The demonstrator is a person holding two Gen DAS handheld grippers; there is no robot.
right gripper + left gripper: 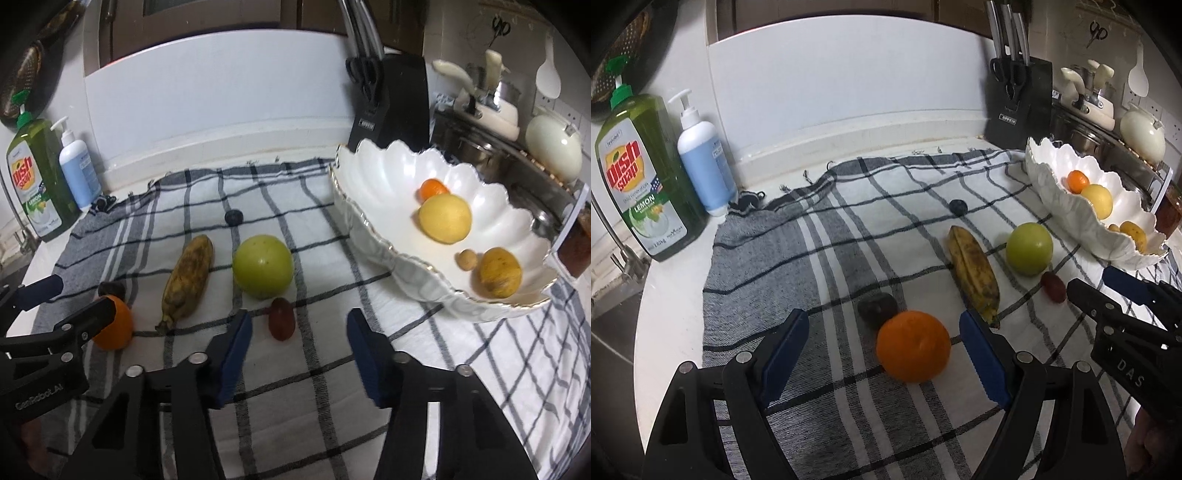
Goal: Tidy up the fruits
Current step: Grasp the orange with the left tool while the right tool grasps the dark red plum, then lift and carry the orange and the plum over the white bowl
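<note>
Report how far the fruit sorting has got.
Done: four fruits lie in the bowl, among them a lemon. In hand: nothing yet; the left gripper is open around the orange, the right gripper open just short of the grape. Left on the cloth: orange, grape, banana, apple and two dark fruits.

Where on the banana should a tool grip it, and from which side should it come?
Grip the banana across its thick middle, coming from above, one finger on each long side. It lies flat on the checked cloth, so nothing fits beneath it. The middle looks best balanced. The green apple sits close on one side, so lower the fingers carefully there.
</note>
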